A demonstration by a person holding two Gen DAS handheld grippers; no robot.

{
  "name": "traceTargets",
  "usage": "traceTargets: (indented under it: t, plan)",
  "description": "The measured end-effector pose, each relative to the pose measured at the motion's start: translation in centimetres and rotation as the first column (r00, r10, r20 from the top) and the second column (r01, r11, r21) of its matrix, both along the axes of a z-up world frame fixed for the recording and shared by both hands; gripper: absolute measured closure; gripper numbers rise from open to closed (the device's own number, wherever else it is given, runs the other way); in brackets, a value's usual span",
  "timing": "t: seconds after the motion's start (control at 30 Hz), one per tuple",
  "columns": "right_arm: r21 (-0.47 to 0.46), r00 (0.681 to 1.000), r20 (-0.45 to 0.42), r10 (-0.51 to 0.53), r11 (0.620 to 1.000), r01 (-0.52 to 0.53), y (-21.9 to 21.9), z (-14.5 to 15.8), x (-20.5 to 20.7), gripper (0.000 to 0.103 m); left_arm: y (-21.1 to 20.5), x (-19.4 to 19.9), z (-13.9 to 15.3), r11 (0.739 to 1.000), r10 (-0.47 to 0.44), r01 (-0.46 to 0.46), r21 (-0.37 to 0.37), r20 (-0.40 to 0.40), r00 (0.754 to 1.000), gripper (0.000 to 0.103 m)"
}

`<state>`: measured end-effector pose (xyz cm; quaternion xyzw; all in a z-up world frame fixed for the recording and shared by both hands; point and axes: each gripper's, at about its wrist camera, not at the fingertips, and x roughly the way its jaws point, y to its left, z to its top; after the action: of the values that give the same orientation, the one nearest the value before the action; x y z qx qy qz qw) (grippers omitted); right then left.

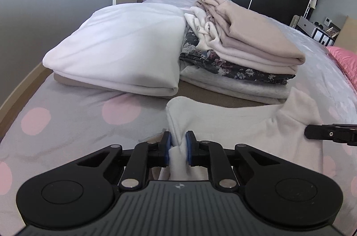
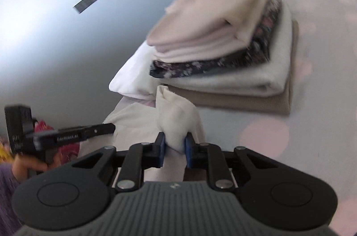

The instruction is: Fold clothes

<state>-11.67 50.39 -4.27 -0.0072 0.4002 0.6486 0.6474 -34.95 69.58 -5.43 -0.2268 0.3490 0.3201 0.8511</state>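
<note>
On the polka-dot bed [image 1: 67,115], a folded white sheet [image 1: 120,51] lies leftmost, touching a stack of folded clothes [image 1: 243,57]. In front, the left tongs [image 1: 178,146] clench one bunched edge of a cream fleece garment [image 1: 241,124]; the right tongs [image 2: 174,148] grip another fold of it.

Ahead of grippers: stack [image 1: 241,57] and folded white pile [image 1: 120,51], touching side by side, block the far bed [image 1: 62,115]. Open sheet left of garment [image 1: 234,124]; also right of stack.
</note>
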Motion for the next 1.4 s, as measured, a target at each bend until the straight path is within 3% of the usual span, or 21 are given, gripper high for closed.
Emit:
traceTargets:
  t: [0.1, 0.33, 0.53, 0.67, 0.73, 0.87, 1.0, 1.17, 1.3, 1.4]
  plan:
    - [-0.038, 0.996, 0.09, 0.01, 0.999, -0.007, 0.5, -0.9, -0.2, 0.084, 0.3, 0.0, -0.5, 1.0, -0.001, 0.001, 0.008, 0.0, 1.0, 0.091]
    - [-0.154, 0.998, 0.063, -0.027, 0.987, 0.036, 1.4, -5.1, 1.8, 0.084, 1.1, 1.4, -3.1, 1.0, -0.018, 0.018, 0.003, -0.087, 0.996, 0.091]
    - [-0.212, 0.995, 0.095, -0.019, 0.977, 0.039, 2.3, -5.8, 1.4, 0.084, 1.1, 2.6, -3.4, 1.0, -0.009, 0.01, 0.006, -0.166, 0.986, 0.089]
    - [-0.201, 0.987, 0.162, -0.006, 0.979, 0.039, 2.0, -4.6, 0.6, 0.074, -0.2, 2.2, -1.3, 0.997, 0.003, 0.01, 0.075, -0.176, 0.984, 0.08]
    - [-0.173, 0.979, 0.2, -0.025, 0.983, 0.06, 1.1, -3.7, 0.6, 0.064, -1.4, 1.4, 0.3, 0.991, 0.018, 0.006, 0.136, -0.173, 0.985, 0.078]
    - [-0.129, 0.947, 0.319, -0.042, 0.988, 0.087, -1.0, -1.8, -0.7, 0.064, -3.7, -0.8, 3.1, 0.975, 0.043, -0.008, 0.223, -0.155, 0.987, 0.069]
    - [-0.048, 0.925, 0.379, -0.01, 0.998, 0.03, -3.9, -0.1, -2.8, 0.064, -6.4, -3.0, 5.0, 0.965, -0.011, 0.045, 0.26, -0.131, 0.991, 0.069]
    - [-0.045, 0.921, 0.379, 0.091, 0.996, -0.08, -5.1, 0.1, -6.4, 0.064, -9.0, -3.2, 4.2, 0.961, -0.09, 0.134, 0.244, -0.183, 0.979, 0.073]
    - [-0.088, 0.91, 0.389, 0.142, 0.989, -0.117, -5.1, -1.0, -8.9, 0.064, -8.7, -3.3, 2.0, 0.973, -0.071, 0.111, 0.204, -0.195, 0.978, 0.077]
    - [-0.127, 0.91, 0.389, 0.144, 0.987, -0.102, -4.7, -2.4, -9.5, 0.064, -7.0, -3.5, 0.5, 0.987, -0.007, 0.035, 0.159, -0.17, 0.985, 0.079]
